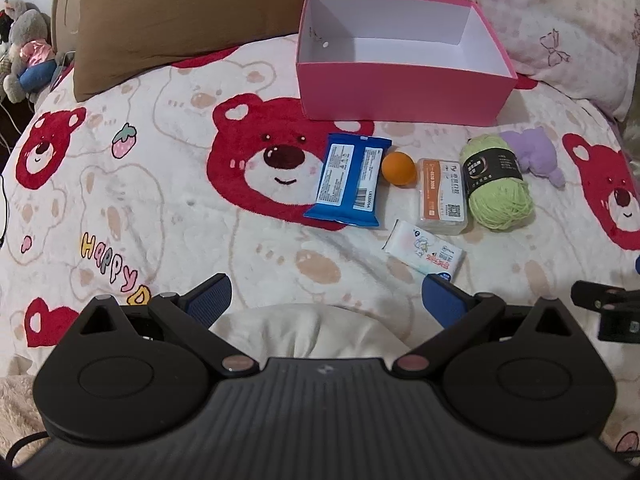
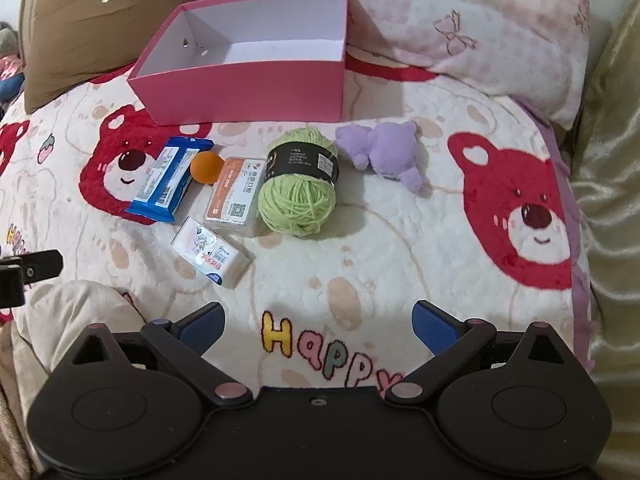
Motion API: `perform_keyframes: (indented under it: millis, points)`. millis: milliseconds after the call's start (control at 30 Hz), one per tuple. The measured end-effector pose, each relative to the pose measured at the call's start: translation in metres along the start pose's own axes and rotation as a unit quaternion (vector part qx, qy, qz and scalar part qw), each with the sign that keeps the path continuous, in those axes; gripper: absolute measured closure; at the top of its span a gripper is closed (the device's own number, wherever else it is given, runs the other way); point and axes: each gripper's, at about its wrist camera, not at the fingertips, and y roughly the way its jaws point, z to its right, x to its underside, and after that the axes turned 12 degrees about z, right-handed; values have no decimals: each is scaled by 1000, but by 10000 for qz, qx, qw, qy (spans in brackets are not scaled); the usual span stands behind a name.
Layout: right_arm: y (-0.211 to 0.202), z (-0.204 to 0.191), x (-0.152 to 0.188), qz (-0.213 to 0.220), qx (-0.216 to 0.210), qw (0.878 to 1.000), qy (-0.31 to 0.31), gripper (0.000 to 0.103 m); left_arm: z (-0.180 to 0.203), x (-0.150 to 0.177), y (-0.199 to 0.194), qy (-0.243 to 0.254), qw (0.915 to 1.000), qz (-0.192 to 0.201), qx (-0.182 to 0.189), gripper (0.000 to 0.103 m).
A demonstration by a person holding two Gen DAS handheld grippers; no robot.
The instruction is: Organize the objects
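Closest to the lens in both views are the grippers: left gripper (image 1: 325, 296) and right gripper (image 2: 318, 322) both sit spread wide with nothing between the blue pads, low over the bear-print blanket (image 2: 400, 248) on the bed.

Mid-frame there's a loose row of stuff on the blanket: blue wipes pack (image 1: 347, 180), orange ball (image 1: 398, 169) just beside it, a clear plastic box with an orange label (image 1: 443, 196), green yarn ball (image 1: 497, 182), and a purple plush toy (image 1: 534, 154) at the right end. A small white tissue pack (image 1: 424, 254) lies nearest the grippers.

The pink cardboard box (image 1: 400, 92) is at top centre behind the row, lid off, white inside, totally empty. Brown pillow (image 1: 180, 12) upper left.
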Motion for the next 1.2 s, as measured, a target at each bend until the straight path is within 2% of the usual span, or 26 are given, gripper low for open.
perform_keyframes:
  millis: [100, 400, 533, 1200]
  points:
    - [2, -1, 1, 30, 139, 9999, -79, 3, -1, -1, -3, -28, 10000, -10, 78, 0]
    - [-1, 0, -1, 16, 111, 9999, -37, 3, -1, -1, -2, 30, 9998, -164, 78, 0]
    - [-1, 1, -2, -68, -79, 9999, -29, 3, -4, -2, -4, 8, 9996, -231, 140, 0]
    - [-4, -2, -3, -139, -229, 9996, 83, 3, -16, -8, -5, 2, 9988, -332, 354, 0]
